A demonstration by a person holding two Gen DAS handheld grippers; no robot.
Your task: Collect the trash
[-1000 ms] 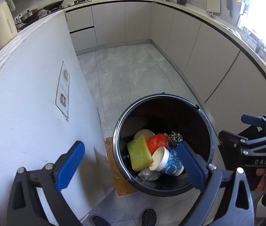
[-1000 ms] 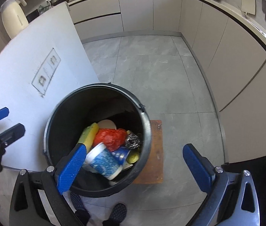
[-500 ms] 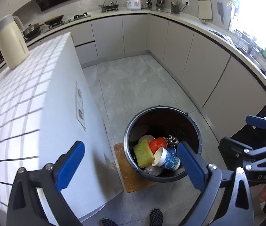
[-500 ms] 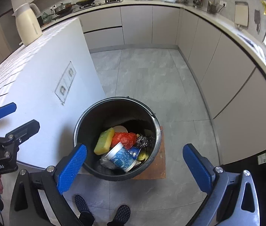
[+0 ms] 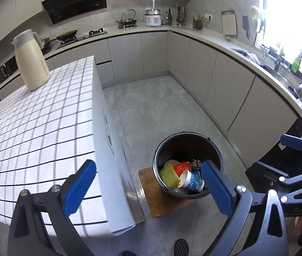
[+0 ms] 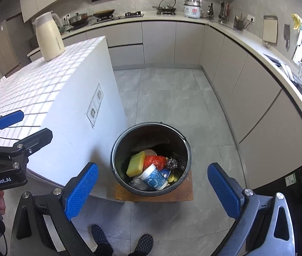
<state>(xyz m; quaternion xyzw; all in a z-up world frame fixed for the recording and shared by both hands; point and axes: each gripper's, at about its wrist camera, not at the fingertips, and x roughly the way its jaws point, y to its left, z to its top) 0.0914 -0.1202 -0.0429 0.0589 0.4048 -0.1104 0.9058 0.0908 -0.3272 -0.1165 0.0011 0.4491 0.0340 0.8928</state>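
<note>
Both grippers are hanging high above the bin (image 6: 151, 128), empty: left gripper (image 5: 148, 188) spreading its jaws wide, right gripper (image 6: 153, 188) gaping too, side by side.

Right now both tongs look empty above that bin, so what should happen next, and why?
Probably swing toward the tiled counter to look for more trash. Both the left tongs and right tongs are open and hold nothing, and the sponge and paper cup already lie in the bin.
</note>
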